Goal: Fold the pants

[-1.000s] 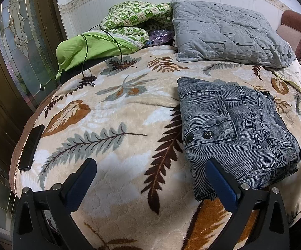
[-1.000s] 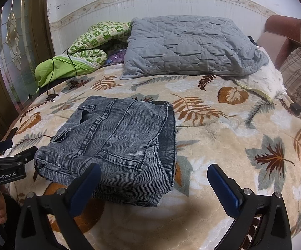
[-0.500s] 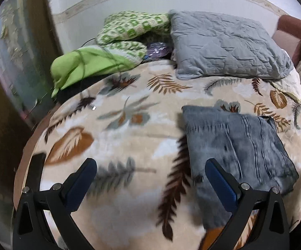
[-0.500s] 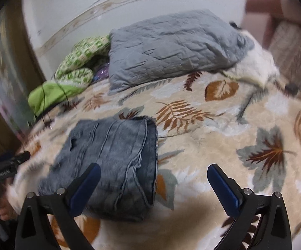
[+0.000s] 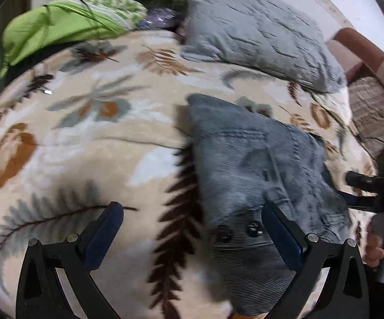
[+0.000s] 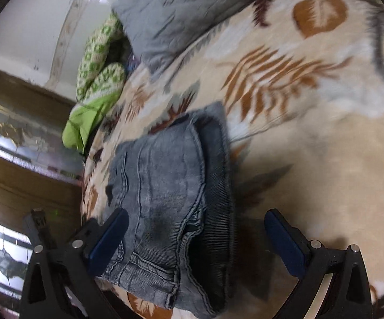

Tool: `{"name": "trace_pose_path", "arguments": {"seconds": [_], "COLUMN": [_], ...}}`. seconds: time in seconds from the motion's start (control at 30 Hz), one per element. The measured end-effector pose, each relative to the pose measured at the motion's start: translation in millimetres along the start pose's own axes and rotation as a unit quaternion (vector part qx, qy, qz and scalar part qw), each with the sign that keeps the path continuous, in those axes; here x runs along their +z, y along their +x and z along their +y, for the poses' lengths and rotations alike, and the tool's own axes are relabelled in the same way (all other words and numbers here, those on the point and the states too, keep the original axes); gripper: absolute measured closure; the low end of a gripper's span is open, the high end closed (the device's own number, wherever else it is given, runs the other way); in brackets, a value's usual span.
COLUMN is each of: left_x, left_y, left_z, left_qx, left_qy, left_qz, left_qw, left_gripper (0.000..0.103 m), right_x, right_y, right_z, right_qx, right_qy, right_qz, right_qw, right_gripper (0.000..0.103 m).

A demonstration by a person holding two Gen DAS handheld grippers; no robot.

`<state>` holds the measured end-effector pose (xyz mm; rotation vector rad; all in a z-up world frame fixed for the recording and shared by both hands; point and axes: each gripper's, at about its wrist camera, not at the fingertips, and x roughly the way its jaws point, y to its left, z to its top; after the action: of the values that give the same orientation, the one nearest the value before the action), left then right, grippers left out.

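Bare blanket [image 6: 324,159] right of pants [image 6: 170,186]; pillow [image 6: 181,8] behind.

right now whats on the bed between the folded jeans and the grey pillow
Only bare leaf-print blanket. In the left wrist view a strip of it separates the folded jeans from the grey quilted pillow; nothing lies on that strip.

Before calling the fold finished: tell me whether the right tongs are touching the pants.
Cannot tell. In the right wrist view the open right tongs straddle the folded pants, but blur hides any contact or gap.
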<state>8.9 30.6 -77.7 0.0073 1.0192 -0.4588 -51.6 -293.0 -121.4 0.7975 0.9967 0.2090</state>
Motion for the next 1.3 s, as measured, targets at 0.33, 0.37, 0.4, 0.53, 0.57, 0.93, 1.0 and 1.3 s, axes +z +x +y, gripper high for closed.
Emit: {"name": "trace_pose_path", "arguments": {"seconds": [0.33,0.37,0.4,0.53,0.57,0.93,1.0,1.3], "left_x": [6.5,5.6,4.4,1.7,1.3,0.6,3.0,20.1], "left_y": [25.7,28.5,30.2,32.4,32.2,15.7,11.4,-26.6], "left_z": [-8.7,-15.0,-21.1,-38.1,-39.9,-42.7,-39.7,-54.2], "left_qx": [-0.094,-0.092,-0.086,-0.084,-0.083,-0.079,-0.086,-0.058], "left_qy": [-0.034,-0.023,-0.012,0.019,0.023,0.046,0.039,0.059], "left_qz": [0.032,0.036,0.037,0.036,0.033,-0.008,-0.015,-0.093], "left_qw": [0.9945,0.9949,0.9955,0.9956,0.9958,0.9958,0.9955,0.9922], "left_gripper": [0.000,0.000,0.000,0.009,0.009,0.033,0.037,0.041], "right_x": [3.5,3.3,2.8,-0.9,-0.8,-9.1,-12.1,-17.4], "right_y": [36.1,37.5,38.9,37.7,35.8,26.6,23.4,5.6], "right_z": [20.8,23.3,25.3,26.9,25.3,36.4,45.0,92.2], "right_qx": [0.015,0.015,0.016,0.020,0.022,0.015,0.004,-0.028], "right_qy": [-0.063,-0.065,-0.067,-0.069,-0.065,-0.093,-0.115,-0.216], "right_qz": [0.031,0.030,0.029,0.020,0.019,0.003,-0.008,-0.074], "right_qw": [0.997,0.997,0.997,0.997,0.997,0.996,0.993,0.973], "right_gripper": [0.000,0.000,0.000,0.008,0.012,0.048,0.051,0.062]}}
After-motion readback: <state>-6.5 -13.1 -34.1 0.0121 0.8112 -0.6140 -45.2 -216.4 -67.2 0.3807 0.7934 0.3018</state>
